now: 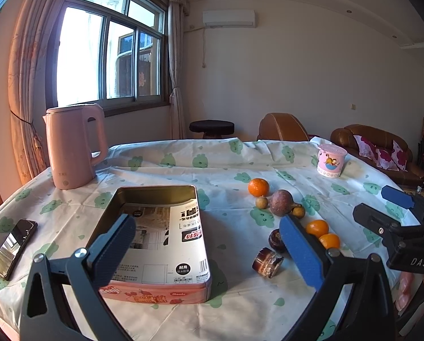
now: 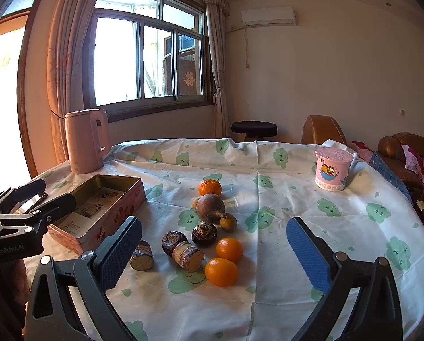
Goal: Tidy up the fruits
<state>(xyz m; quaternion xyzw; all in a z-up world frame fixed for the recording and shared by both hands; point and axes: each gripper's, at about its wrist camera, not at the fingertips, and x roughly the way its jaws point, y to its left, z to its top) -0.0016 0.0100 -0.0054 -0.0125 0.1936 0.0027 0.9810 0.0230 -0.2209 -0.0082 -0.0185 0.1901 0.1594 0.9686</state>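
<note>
Three oranges, one open tin left of fruit pile on table, long axis running away from camera. Left gripper, right gripper: both spread wide, empty.

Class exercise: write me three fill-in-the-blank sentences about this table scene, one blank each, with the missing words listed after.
1. The pink tin on the table holds ____ fruit.
2. The tall pink thing by the window is a ____.
3. Both the left claw and the right claw are ____.

Missing words: no; kettle; open
</note>
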